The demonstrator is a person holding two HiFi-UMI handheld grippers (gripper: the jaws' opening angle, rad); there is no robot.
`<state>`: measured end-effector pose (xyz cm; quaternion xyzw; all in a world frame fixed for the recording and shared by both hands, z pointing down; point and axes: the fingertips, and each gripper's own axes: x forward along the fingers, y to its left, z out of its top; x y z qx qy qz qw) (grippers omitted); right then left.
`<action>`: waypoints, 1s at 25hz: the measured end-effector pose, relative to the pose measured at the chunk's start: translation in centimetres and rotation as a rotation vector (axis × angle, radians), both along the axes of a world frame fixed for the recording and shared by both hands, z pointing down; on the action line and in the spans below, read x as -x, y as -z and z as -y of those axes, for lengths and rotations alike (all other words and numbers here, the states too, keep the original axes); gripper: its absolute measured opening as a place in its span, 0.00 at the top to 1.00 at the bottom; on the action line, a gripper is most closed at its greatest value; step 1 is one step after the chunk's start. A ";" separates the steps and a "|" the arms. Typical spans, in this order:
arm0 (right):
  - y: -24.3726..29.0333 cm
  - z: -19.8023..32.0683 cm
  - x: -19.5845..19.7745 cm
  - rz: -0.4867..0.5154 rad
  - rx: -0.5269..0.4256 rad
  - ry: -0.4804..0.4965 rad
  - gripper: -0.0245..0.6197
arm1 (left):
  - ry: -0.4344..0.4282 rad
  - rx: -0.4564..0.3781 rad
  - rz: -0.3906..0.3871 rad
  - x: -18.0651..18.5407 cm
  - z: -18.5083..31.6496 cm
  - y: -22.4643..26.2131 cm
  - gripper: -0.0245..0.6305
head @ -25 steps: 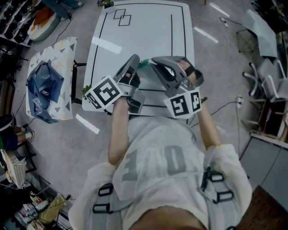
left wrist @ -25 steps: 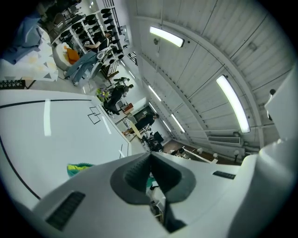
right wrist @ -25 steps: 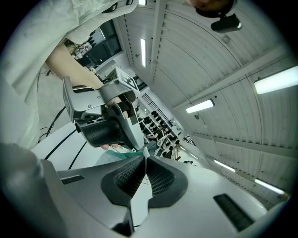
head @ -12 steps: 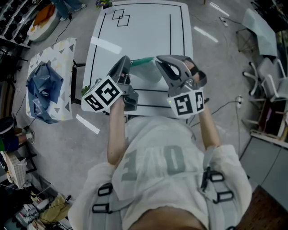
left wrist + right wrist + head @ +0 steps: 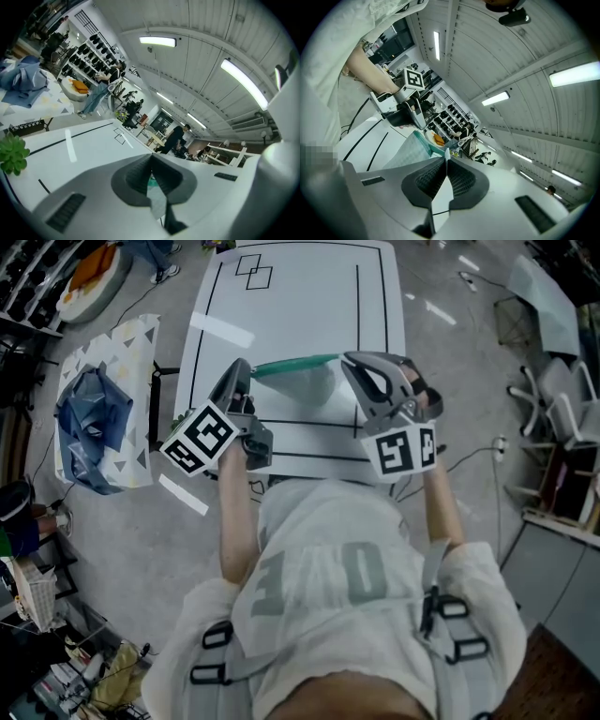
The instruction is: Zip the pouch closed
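1. At far left, a crumpled blue cloth lies on a triangle-patterned white sheet.
2. On the left gripper, the jaws are fully closed, pinching the left end of the translucent mesh pouch with green zip edge.
3. The pouch hangs stretched between both grippers, above the white black-lined table.
4. On the right gripper, the jaws are closed on the pouch's right end.

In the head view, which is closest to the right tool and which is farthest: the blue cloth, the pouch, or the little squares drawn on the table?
1. The pouch: pinched in the right tool, touching it, just to its left.
2. The drawn squares: at the far end of the white table, up and left.
3. The blue cloth: farthest, on the side table at far left.
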<state>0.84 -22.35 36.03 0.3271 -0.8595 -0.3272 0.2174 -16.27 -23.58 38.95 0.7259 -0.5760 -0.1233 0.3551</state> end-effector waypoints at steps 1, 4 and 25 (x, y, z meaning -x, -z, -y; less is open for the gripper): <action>-0.3 -0.1 0.0 0.003 0.003 0.000 0.94 | 0.001 0.000 0.009 0.0 0.0 -0.1 0.95; -0.1 -0.3 0.0 -0.014 0.003 -0.002 0.94 | -0.002 0.001 0.026 -0.1 -0.2 -0.2 0.95; 1.2 -1.8 3.5 0.024 0.079 0.054 0.94 | 0.085 -0.113 0.160 3.7 -1.7 0.9 0.95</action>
